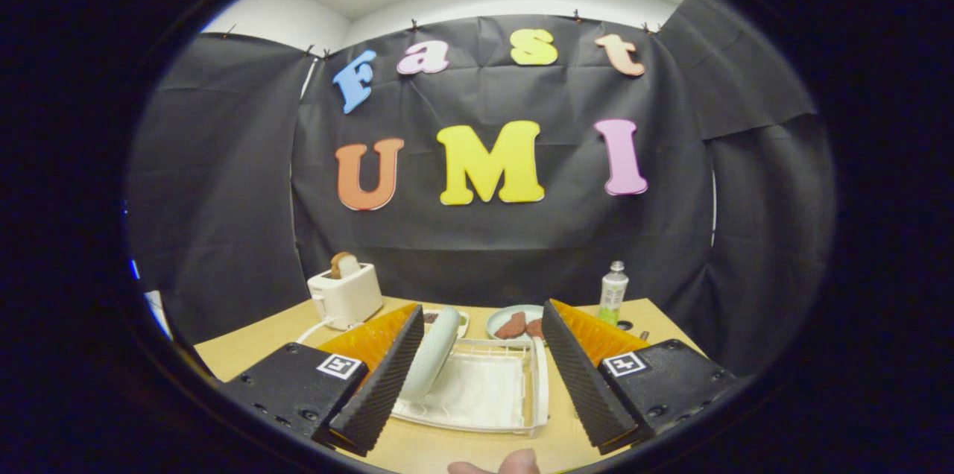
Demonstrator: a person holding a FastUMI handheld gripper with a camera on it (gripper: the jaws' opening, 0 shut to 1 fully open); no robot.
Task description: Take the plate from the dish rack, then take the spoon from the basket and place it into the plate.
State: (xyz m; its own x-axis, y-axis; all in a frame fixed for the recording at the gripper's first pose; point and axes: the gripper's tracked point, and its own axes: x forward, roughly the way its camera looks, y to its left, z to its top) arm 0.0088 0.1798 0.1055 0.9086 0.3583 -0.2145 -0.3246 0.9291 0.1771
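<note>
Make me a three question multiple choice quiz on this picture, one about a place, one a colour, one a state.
1. Where is the plate?
A. on edge in the dish rack
B. atop the toaster
C. under the bottle

2. What colour is the toaster?
A. red
B. white
C. blue

3. How is the hand-held gripper?
A. shut on the plate
B. shut, empty
C. open

Answers: 1 A, it leans upright in the white rack. 2 B, its body is white. 3 C, its fingers stand wide apart around the rack.
</note>
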